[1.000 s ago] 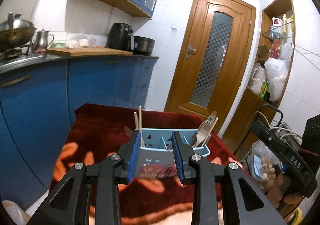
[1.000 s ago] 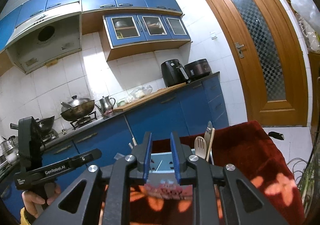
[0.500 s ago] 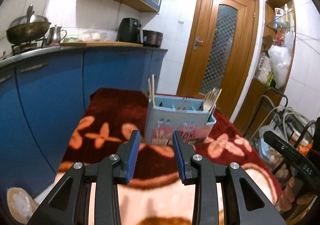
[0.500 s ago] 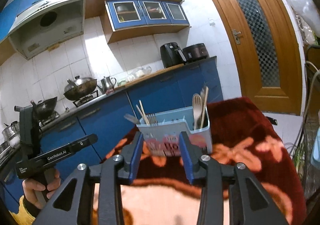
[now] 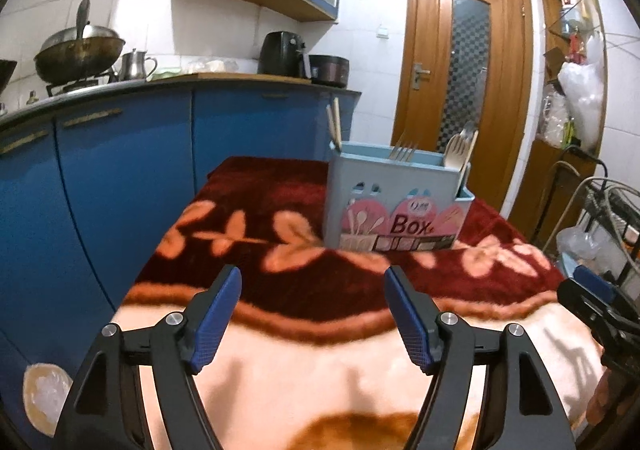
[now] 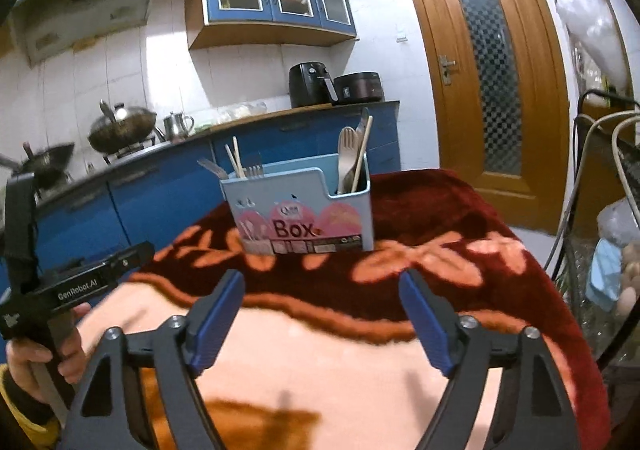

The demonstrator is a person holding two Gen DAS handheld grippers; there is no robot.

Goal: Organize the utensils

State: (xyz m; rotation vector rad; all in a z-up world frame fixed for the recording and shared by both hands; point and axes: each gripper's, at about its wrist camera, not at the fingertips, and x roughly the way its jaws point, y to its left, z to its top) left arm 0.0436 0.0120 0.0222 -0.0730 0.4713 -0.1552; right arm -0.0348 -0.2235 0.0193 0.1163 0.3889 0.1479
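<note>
A light blue utensil box (image 5: 394, 201) marked "Box" stands on the red and peach flowered blanket (image 5: 280, 270), also seen as the box (image 6: 304, 209) in the right wrist view. It holds chopsticks (image 5: 334, 125), forks (image 5: 404, 149) and wooden spoons (image 6: 352, 153). My left gripper (image 5: 312, 314) hovers low over the blanket in front of the box, its jaws opening with nothing between them. My right gripper (image 6: 322, 318) does the same on the other side, jaws opening and empty. The left tool's body (image 6: 72, 282) and the hand holding it show at the left of the right wrist view.
Blue kitchen cabinets (image 5: 120, 169) run along the left with a wok (image 5: 80, 49), kettle and air fryer (image 5: 282, 53) on the counter. A wooden door (image 5: 464, 69) stands behind. A wire rack with bags (image 5: 600, 230) crowds the right side.
Both grippers have sunk toward the blanket and drawn back from the box, and their jaws have spread from nearly shut to wide. The box now stands clear of both.
</note>
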